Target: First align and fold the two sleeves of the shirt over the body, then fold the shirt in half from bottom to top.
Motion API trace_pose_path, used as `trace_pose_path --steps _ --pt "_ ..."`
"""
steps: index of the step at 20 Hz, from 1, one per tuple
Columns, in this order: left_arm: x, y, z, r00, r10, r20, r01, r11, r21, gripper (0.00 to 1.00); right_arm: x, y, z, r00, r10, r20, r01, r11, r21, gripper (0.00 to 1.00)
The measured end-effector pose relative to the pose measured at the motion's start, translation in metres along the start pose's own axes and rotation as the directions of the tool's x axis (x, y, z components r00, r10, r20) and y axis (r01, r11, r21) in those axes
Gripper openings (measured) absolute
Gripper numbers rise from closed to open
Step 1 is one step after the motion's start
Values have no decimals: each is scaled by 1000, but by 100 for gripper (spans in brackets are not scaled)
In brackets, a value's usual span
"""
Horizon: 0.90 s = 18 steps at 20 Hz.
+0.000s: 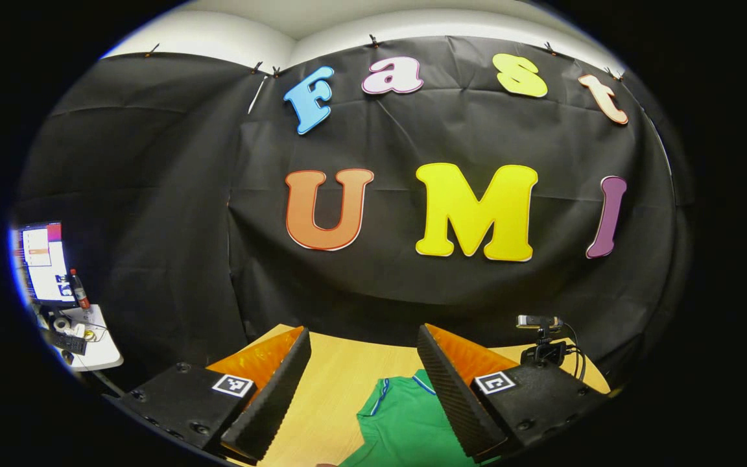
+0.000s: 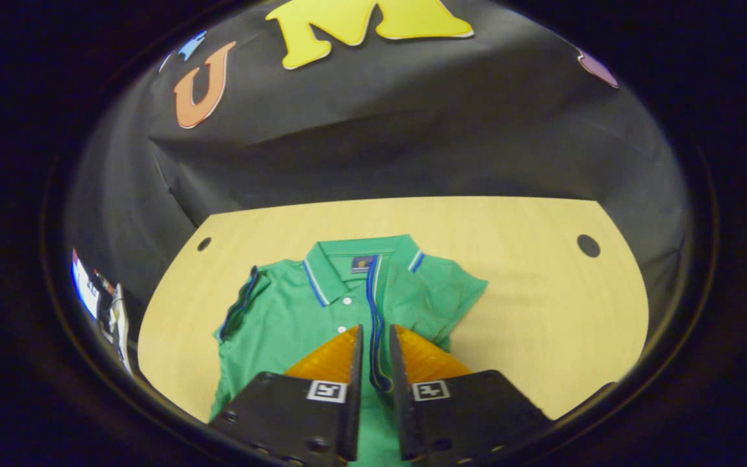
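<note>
Webcam [image 1: 540,322], monitor [image 1: 43,261], maybe btl [image 1: 79,290]

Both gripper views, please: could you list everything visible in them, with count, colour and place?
polo shirt: one, green with blue-and-white trim, flat on the table, one sleeve already folded over the body.
table: one, light wood, under the shirt.
webcam: one, black, on a stand at the table's far edge.
monitor: one, lit, on a white side table.
bottle: one, red-capped, beside the monitor.
left gripper: open, above the shirt.
right gripper: fingers close together around the blue-trimmed sleeve edge.
</note>
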State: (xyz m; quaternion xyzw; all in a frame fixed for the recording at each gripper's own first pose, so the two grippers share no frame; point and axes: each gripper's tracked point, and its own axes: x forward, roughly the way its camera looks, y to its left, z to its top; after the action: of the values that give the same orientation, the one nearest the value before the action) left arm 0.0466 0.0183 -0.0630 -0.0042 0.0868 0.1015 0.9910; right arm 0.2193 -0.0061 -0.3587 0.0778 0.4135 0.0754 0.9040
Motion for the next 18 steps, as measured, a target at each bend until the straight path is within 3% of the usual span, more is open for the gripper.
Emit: trace_pose_path --steps 5,9,10,11,12,16,18 --pt "7 5 -14 999 -33 -17 33 999 -6 100 -46 15 13 995 -8 96 12 999 -42 96" --pt "34 -6 -47 991 -117 -69 116 993 -19 100 -116 15 30 974 -39 225 58 995 -78 96" --pt "45 -7 -61 986 -139 -91 138 990 -14 100 -135 15 32 968 -42 248 65 994 -85 92" --pt "56 -12 -79 978 -165 -125 165 986 -15 100 -154 15 31 962 -43 269 70 993 -91 96" --pt "65 -16 -99 967 -187 -175 186 982 -23 100 -172 15 30 956 -50 288 81 992 -98 92" --pt "103 -26 -165 933 -235 -272 233 972 -39 100 -222 11 18 939 -77 336 120 987 -110 96" --pt "120 -30 -199 921 -217 -323 226 974 -11 100 -231 8 12 941 -90 327 134 984 -117 96"
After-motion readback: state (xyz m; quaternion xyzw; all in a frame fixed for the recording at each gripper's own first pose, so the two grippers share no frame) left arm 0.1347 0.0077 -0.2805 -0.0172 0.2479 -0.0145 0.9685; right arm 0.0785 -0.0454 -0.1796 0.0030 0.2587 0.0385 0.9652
